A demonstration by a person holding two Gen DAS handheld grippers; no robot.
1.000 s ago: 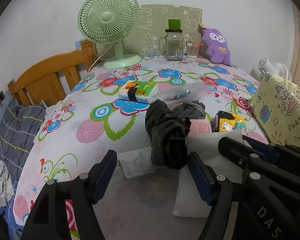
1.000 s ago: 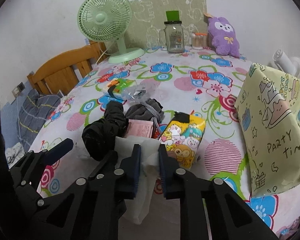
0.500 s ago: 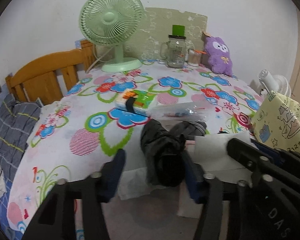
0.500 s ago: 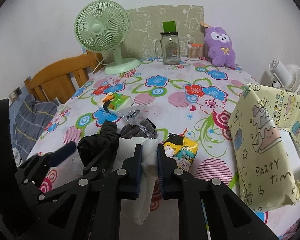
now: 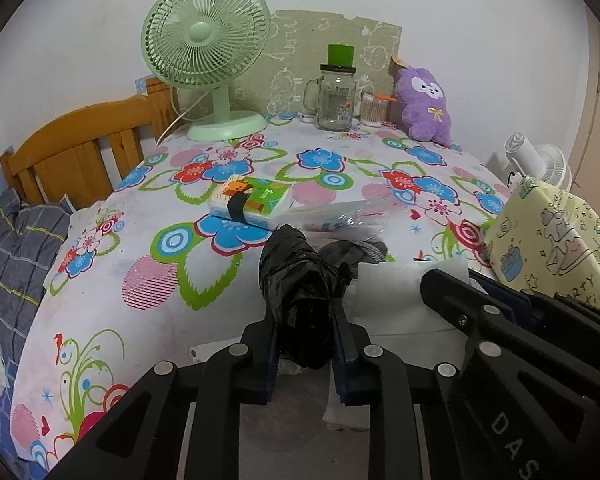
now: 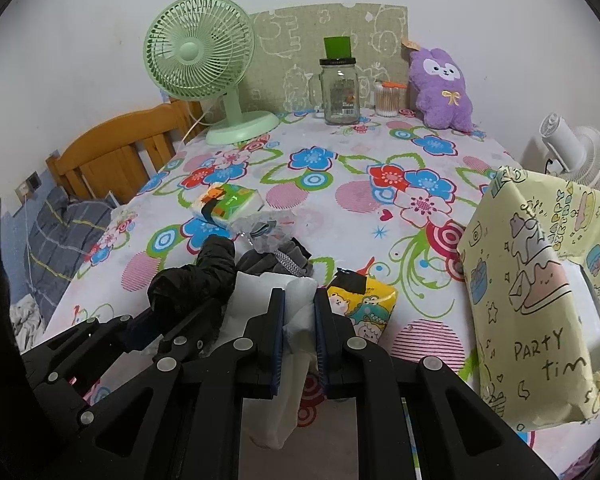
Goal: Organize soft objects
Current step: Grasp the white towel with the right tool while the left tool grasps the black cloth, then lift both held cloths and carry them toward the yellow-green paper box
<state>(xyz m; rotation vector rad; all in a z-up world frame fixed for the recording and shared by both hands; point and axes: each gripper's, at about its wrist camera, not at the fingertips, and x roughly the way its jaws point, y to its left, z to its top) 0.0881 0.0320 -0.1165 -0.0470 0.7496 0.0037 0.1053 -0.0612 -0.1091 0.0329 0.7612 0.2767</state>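
My left gripper (image 5: 304, 344) is closing hard on a crumpled black bundle (image 5: 300, 280); both pads press its near end. In the right wrist view the same black bundle (image 6: 196, 280) lies to the left, with the left gripper's fingers (image 6: 140, 326) around it. The right gripper (image 6: 299, 320) is shut on a white cloth (image 6: 296, 292) that hangs down between its pads. That white cloth (image 5: 400, 292) spreads beside the black bundle. A grey cloth (image 6: 276, 260) lies just behind both. A purple plush toy (image 6: 444, 88) sits at the table's far end.
On the flowered tablecloth (image 6: 340, 184) lie a yellow tissue pack (image 6: 364, 308), a green tissue pack (image 6: 228, 200) and a clear plastic bag (image 6: 264, 228). A yellow party bag (image 6: 540, 280) stands at the right. A green fan (image 6: 200, 48) and glass jar (image 6: 340, 92) stand at the back.
The left gripper's jaws went from wide open to clamped on the black bundle. The right gripper kept its hold on the white cloth and barely moved.
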